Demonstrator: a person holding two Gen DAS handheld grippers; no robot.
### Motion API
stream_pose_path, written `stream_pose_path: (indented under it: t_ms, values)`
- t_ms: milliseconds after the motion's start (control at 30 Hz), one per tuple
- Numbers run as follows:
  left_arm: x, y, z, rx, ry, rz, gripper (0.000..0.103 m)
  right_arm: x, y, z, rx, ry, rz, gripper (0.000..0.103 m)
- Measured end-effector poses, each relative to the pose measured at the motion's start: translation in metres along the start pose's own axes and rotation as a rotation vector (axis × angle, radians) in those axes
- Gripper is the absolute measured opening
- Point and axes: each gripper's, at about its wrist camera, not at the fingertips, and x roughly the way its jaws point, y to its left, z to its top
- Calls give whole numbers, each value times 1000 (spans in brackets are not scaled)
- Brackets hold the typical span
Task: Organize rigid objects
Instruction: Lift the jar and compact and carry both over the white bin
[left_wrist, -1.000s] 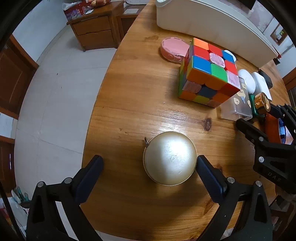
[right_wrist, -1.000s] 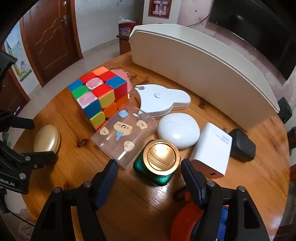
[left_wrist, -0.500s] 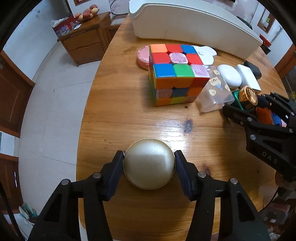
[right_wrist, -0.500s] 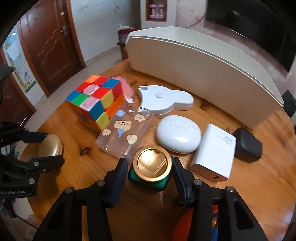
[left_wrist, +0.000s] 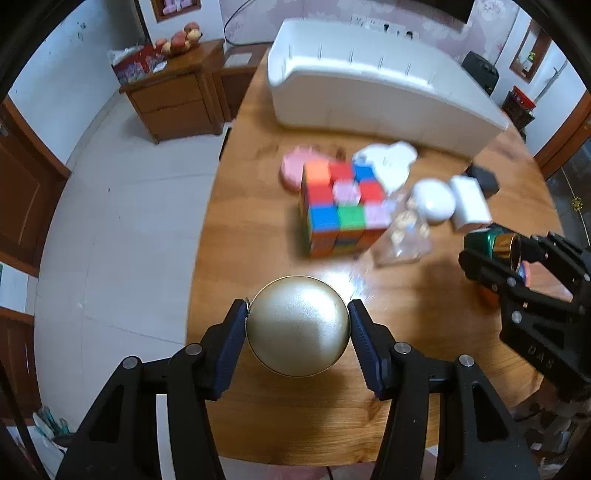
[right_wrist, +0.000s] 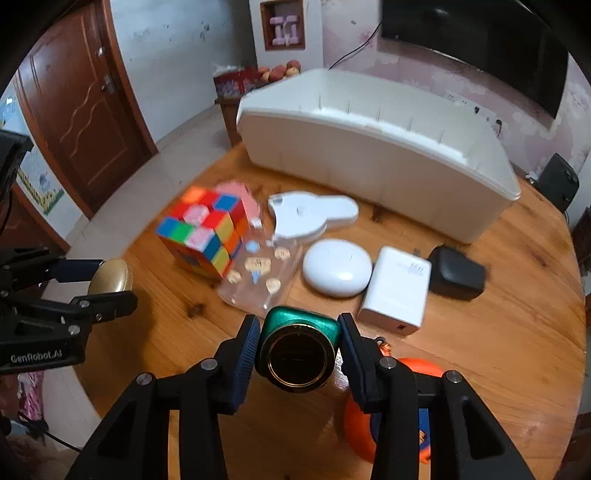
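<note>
My left gripper (left_wrist: 297, 328) is shut on a round gold case (left_wrist: 297, 326) and holds it lifted above the wooden table (left_wrist: 424, 306); it also shows in the right wrist view (right_wrist: 110, 277). My right gripper (right_wrist: 297, 350) is shut on a green jar with a gold lid (right_wrist: 297, 349), tilted and raised off the table; it shows at the right in the left wrist view (left_wrist: 493, 245). A long white bin (right_wrist: 376, 151) stands at the table's far side.
On the table lie a colourful cube (right_wrist: 205, 230), a pink round case (left_wrist: 297, 170), a clear box with stickers (right_wrist: 258, 273), a white bunny-shaped case (right_wrist: 310, 216), a white oval case (right_wrist: 338, 267), a white charger (right_wrist: 395, 291), a black box (right_wrist: 458, 273) and an orange object (right_wrist: 354, 410).
Both grippers closed on their objects and lifted them: the left on the gold case, the right on the green jar, which now tilts toward the camera.
</note>
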Motion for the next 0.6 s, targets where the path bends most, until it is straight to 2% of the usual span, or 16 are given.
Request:
stream_pose_path:
  t_ms: [233, 600]
  values:
    - [-53, -12, 44, 74, -80, 1, 59, -56, -2, 33, 44, -106, -6, 44]
    - [-136, -31, 141, 190, -273, 8, 59, -137, -30, 134, 118, -252, -78, 44]
